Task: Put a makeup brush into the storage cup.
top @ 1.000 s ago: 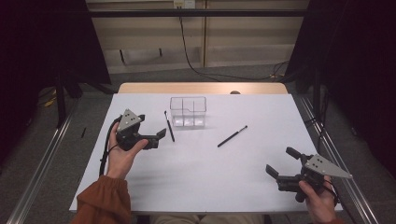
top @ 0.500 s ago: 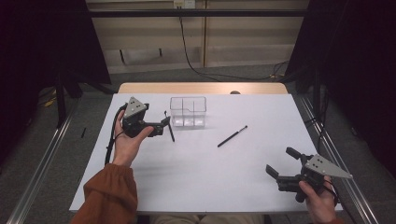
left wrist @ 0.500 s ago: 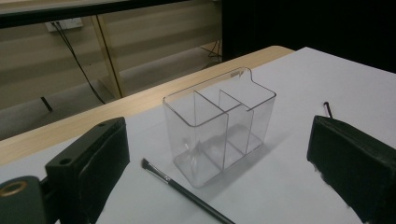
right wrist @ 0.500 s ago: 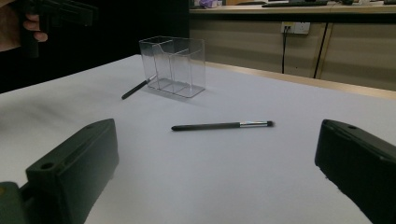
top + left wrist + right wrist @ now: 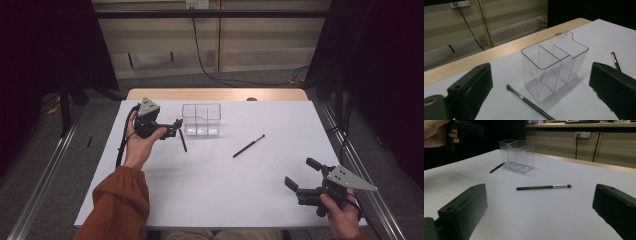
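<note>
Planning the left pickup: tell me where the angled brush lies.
In the high view the angled brush lies on the table's left half, beside the clear organizer, just below the left gripper.

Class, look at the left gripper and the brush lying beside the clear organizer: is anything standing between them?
Nothing visible does. The left gripper, jaws open, hovers over the angled brush, which lies on bare white table just left of the clear organizer. The organizer stands beside the path, not across it.

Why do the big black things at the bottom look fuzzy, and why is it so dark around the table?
In the left gripper view the jaws sit too near the lens, so they blur, while the clear box and the brush stay sharp. In the right gripper view the other brush is sharp. In the high view light falls on the white table; the room around it is dark.
</note>
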Action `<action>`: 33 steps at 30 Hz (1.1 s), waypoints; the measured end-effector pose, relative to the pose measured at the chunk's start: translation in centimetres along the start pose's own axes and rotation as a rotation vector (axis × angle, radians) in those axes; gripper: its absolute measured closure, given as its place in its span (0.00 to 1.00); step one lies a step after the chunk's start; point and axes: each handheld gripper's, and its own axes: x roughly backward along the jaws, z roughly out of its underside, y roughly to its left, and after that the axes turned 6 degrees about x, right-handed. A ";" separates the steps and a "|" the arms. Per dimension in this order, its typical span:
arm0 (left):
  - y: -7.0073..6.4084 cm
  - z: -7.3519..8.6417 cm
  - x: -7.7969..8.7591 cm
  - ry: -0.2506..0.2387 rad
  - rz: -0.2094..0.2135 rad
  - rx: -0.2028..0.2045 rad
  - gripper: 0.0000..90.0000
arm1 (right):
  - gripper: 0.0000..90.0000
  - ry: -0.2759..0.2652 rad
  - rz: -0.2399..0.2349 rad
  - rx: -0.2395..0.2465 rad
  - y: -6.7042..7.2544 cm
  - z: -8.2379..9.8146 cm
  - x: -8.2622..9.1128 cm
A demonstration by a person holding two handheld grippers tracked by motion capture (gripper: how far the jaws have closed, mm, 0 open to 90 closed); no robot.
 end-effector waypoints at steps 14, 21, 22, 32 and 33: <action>0.6 -1.7 -1.9 0.040 -0.010 -0.012 0.05 | 0.00 0.010 -0.001 -0.001 0.0 0.1 -0.1; 1.0 -1.9 -2.6 0.079 -0.015 0.008 0.05 | 0.00 0.010 -0.001 -0.003 0.0 0.1 0.0; 1.1 -1.8 -2.8 0.098 -0.014 0.007 0.05 | 0.00 0.009 -0.002 -0.006 0.0 0.1 0.0; 1.1 -1.5 -3.6 0.235 -0.055 -0.027 0.05 | 0.00 0.008 -0.004 -0.002 0.0 0.0 0.0; 1.2 -1.5 -3.6 0.254 -0.057 -0.035 0.05 | 0.00 0.007 -0.004 -0.005 0.0 0.0 -0.1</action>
